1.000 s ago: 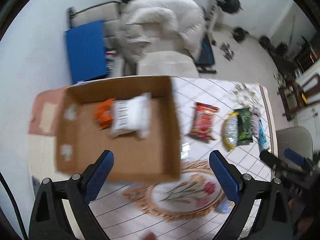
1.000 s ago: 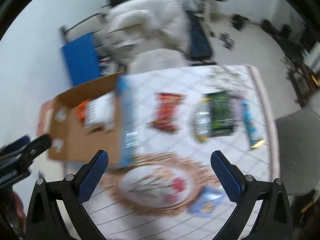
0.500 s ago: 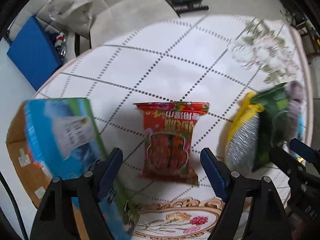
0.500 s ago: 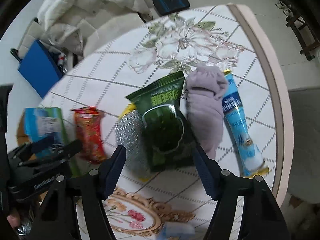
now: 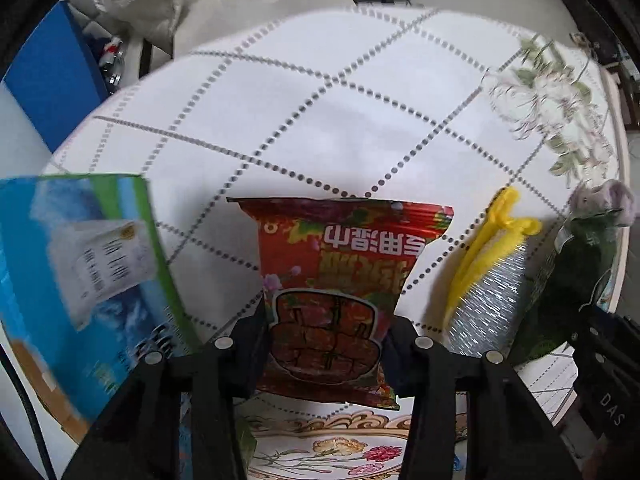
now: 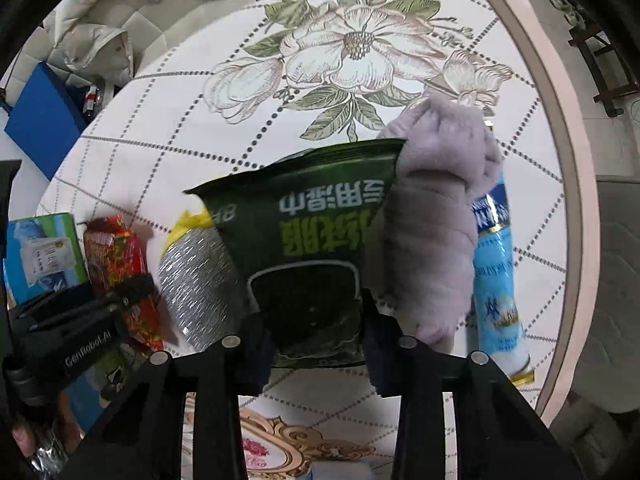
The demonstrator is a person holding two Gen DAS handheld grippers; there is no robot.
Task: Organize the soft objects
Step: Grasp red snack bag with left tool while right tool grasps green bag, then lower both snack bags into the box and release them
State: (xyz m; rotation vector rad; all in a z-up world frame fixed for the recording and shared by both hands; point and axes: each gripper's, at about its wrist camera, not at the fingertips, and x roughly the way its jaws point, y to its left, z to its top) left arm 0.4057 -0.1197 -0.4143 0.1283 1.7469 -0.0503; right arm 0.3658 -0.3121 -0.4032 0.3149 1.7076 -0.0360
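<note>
A red snack packet (image 5: pixel 340 280) lies on the white table; my left gripper (image 5: pixel 326 344) has closed its fingers on the packet's near end. A green snack packet (image 6: pixel 308 248) lies partly over a silver-and-yellow packet (image 6: pixel 196 276); my right gripper (image 6: pixel 316 344) grips the green packet's near end. A lilac plush cloth (image 6: pixel 436 220) lies right of it, touching its edge. The red packet (image 6: pixel 116 256) and the left gripper's body show at the left of the right wrist view.
A light-blue tube (image 6: pixel 496 280) lies at the table's right rim. A blue-and-green box flap (image 5: pixel 80 264) stands at the left. A gold-rimmed floral mat (image 5: pixel 340 444) lies near me. A cream jacket (image 6: pixel 100 24) and a blue board (image 5: pixel 52 76) are beyond the table.
Both grippers have come down and forward from above the table. The left has closed on the red packet, the right on the green packet. The cardboard box has left the view.
</note>
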